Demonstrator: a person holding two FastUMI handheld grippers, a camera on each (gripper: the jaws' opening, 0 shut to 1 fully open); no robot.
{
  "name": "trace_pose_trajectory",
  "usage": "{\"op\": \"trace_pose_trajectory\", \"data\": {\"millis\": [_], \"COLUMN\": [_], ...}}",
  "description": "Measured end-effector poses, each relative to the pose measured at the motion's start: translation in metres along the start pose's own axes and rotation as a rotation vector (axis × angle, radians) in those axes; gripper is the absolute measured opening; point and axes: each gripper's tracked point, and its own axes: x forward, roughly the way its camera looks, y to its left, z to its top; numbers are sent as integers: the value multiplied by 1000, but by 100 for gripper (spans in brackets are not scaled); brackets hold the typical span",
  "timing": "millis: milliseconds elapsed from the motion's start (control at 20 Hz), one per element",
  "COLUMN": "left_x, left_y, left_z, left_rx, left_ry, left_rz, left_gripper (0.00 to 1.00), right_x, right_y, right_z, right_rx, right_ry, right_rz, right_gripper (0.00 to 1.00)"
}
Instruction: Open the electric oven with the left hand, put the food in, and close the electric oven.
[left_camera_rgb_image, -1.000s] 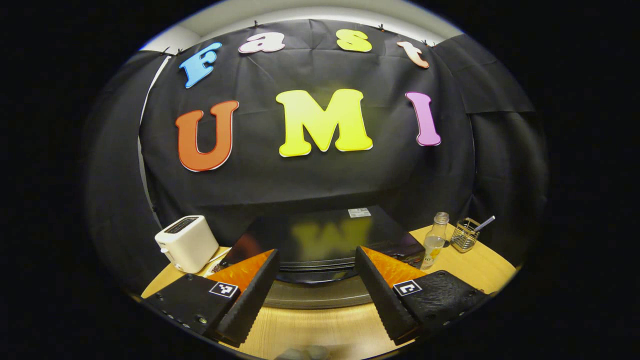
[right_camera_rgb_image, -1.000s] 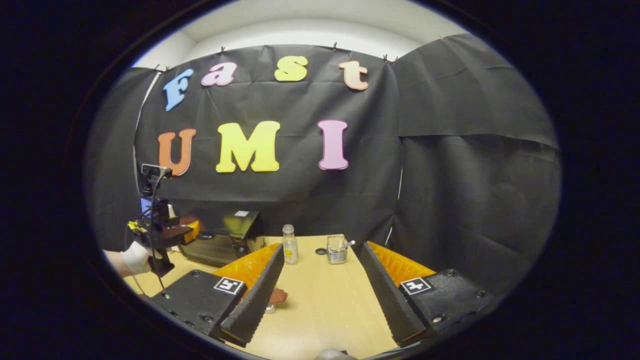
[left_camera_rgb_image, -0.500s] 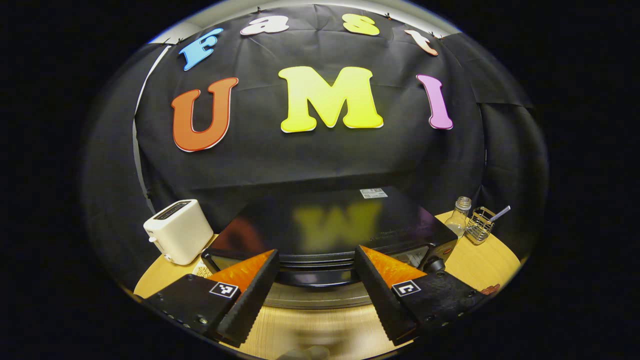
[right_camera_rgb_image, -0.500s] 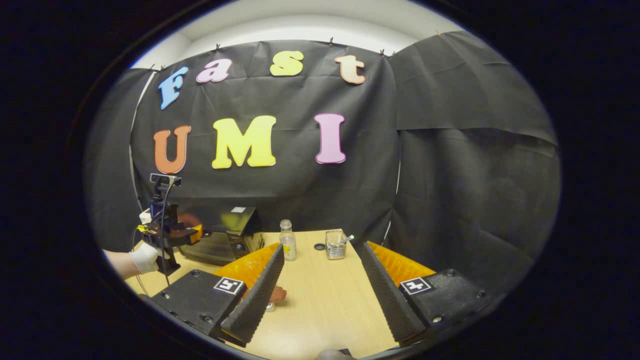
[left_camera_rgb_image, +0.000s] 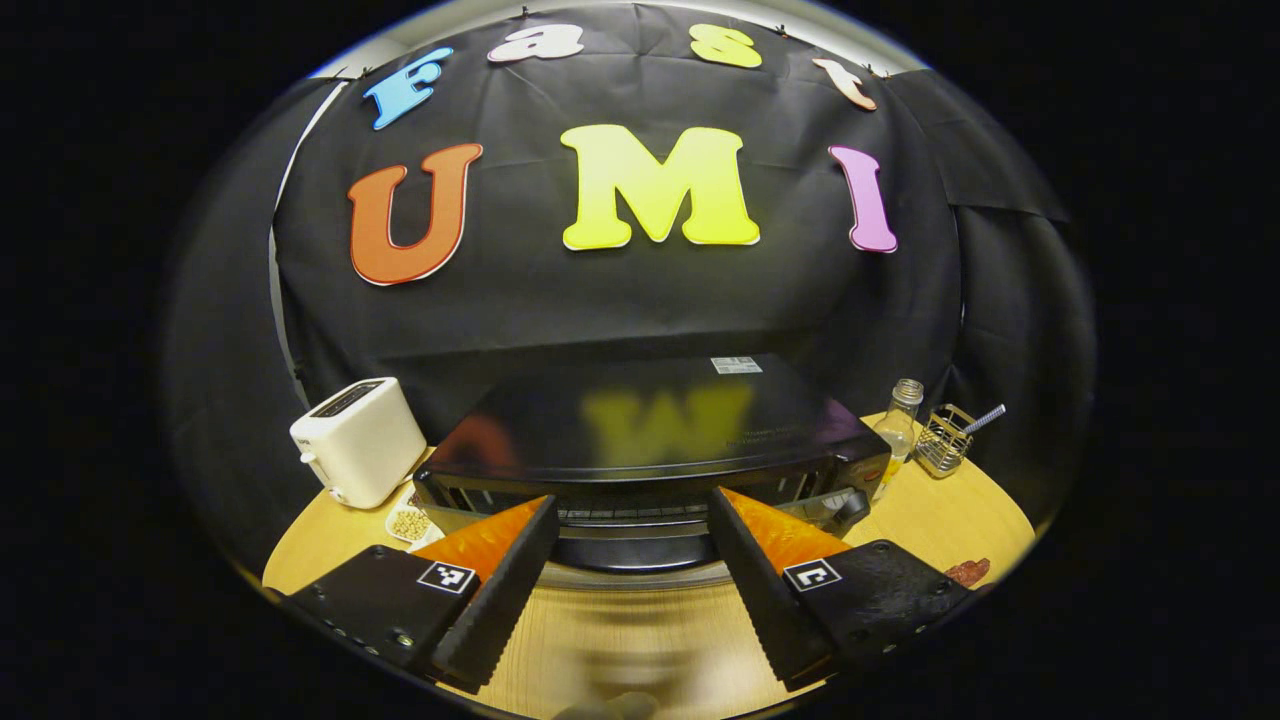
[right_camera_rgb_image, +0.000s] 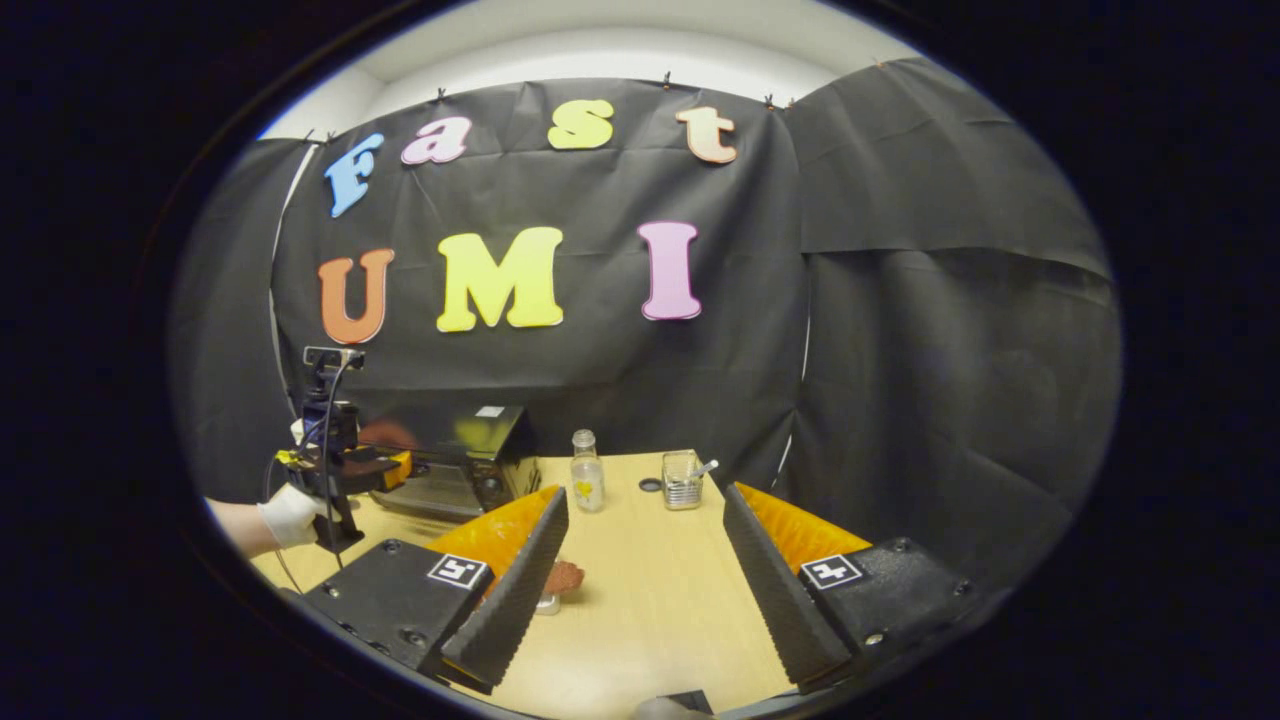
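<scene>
A wooden table (right_camera_rgb_image: 650, 600) carries oven (left_camera_rgb_image: 650, 440), toaster (left_camera_rgb_image: 357, 455), bottle (right_camera_rgb_image: 586, 485) (glass) and food (right_camera_rgb_image: 563, 577).

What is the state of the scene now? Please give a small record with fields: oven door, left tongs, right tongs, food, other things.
oven door: the electric oven seems partly open at the top; handle lies between the left fingers
left tongs: left tongs open, at the oven front, held by a gloved hand
right tongs: right tongs open, holding nothing, above the table
food: a reddish-brown piece on the table beside the right tongs
other things: toaster, glass bottle, wire holder
</scene>
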Motion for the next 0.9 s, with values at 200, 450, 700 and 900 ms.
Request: {"op": "trace_pose_trajectory", "data": {"millis": [200,450,700,900], "left_x": [-21,-46,-65,-72], "left_y": [-2,-3,-6,-8], "left_z": [-18,-49,-89,-121], "left_rx": [2,8,13,9], "left_ry": [11,54,110,170], "left_rz": [-4,-7,-4,-2], "left_gripper": [96,96,96,96], "right_x": [-7,-19,-24,-27], "right_y": [3,3,2,3], "right_z": [-7,-18,-29,-37], "right_rx": [-7,-5,-8,-20], "right_ry": [12,22,39,52], "right_rz": [20,29,30,32], "right_gripper": [99,99,99,99]}}
